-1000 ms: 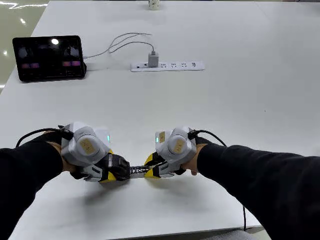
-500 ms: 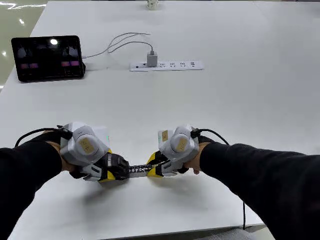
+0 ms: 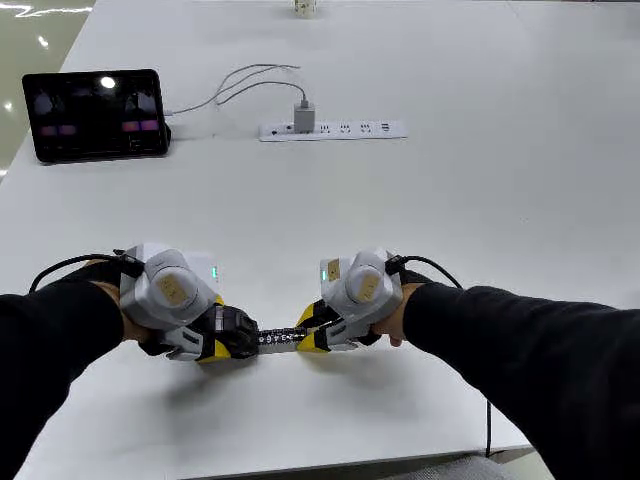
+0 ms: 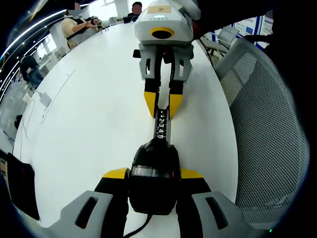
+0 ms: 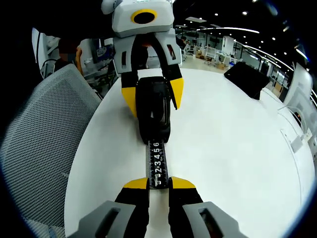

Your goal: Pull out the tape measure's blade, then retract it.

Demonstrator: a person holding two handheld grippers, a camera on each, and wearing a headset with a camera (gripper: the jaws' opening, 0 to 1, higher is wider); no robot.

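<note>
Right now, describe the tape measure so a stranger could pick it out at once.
On the white table, look at the near edge, where two grippers face each other. The small black tape measure case sits clamped between the left gripper's yellow-tipped fingers; unlike anything nearby, a short numbered blade runs from it to the right gripper.

Black tape measure [image 4: 154, 173], white-numbered black blade [image 5: 156, 163]

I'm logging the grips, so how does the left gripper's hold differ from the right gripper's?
The left gripper holds the black case; the right gripper pinches the blade near its end. The left jaws stand wide around the case; the right jaws are nearly together on the thin blade. Both have yellow-tipped jaws and face each other over the table.
</note>
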